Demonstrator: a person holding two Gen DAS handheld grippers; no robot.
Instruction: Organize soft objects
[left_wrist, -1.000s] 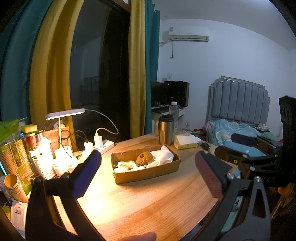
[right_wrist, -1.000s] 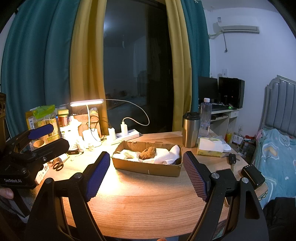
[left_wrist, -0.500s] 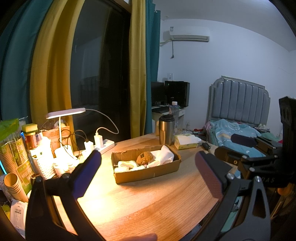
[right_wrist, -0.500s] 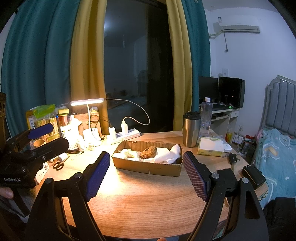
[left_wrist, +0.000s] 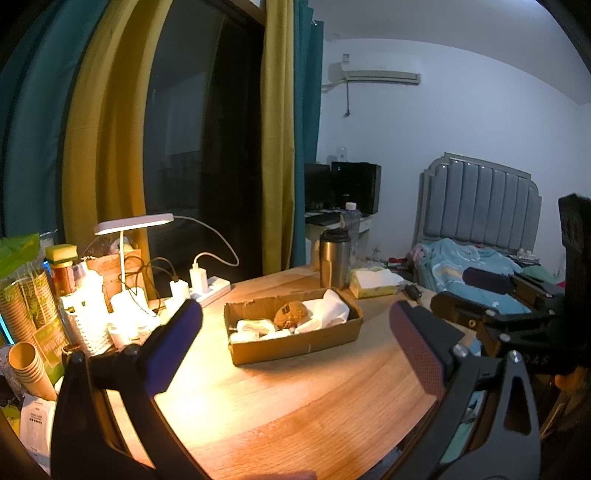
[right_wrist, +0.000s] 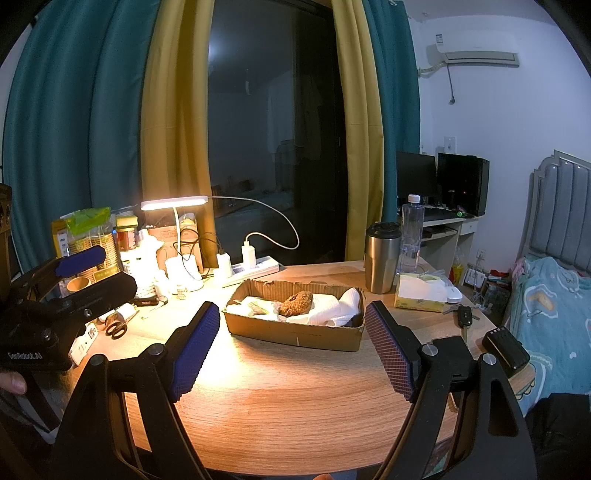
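left gripper (left_wrist: 295, 345) and right gripper (right_wrist: 293, 345) level-low, jaws wide, facing cardboard box (right_wrist: 295, 334)

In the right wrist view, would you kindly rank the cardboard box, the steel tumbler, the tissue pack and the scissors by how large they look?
Largest to smallest as they appear:
1. cardboard box
2. steel tumbler
3. tissue pack, close to the tumbler in apparent area, so that pair is uncertain
4. scissors

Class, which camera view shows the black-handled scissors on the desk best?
The right wrist view: the scissors lie in plain sight near the desk's left edge. The left wrist view shows none of them that I can make out.
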